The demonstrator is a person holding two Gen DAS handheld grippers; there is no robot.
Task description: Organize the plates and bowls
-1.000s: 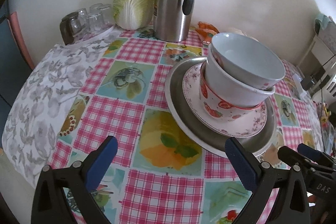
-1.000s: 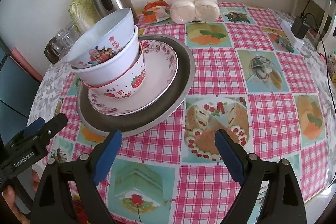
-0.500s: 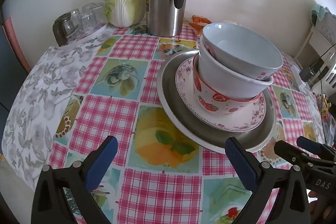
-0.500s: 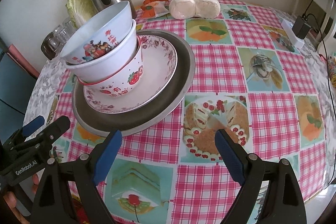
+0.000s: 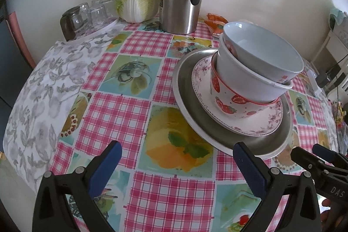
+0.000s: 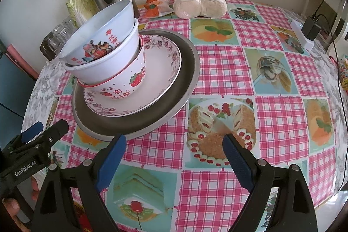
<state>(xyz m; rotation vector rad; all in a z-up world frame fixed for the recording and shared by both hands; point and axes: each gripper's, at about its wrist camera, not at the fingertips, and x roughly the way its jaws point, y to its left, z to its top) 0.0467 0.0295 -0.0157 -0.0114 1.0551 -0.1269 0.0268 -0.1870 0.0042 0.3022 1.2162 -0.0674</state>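
Pink-checked oilcloth with fruit and cake pictures (image 6: 228, 71) covered the table. On it sat a round grey metal tray (image 5: 217, 136) bearing a floral-rimmed white plate (image 6: 161, 79) and three nested bowls (image 5: 256, 71), rims upward, the stack leaning. Just ahead-right of the left gripper (image 5: 177, 169) and ahead-left of the right gripper (image 6: 174, 158), both spread wide and empty, the tray stood untouched.

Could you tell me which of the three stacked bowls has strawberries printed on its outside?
The bottom bowl, red-rimmed, sitting on the floral plate; the middle bowl is plain white, the top bowl pale blue.
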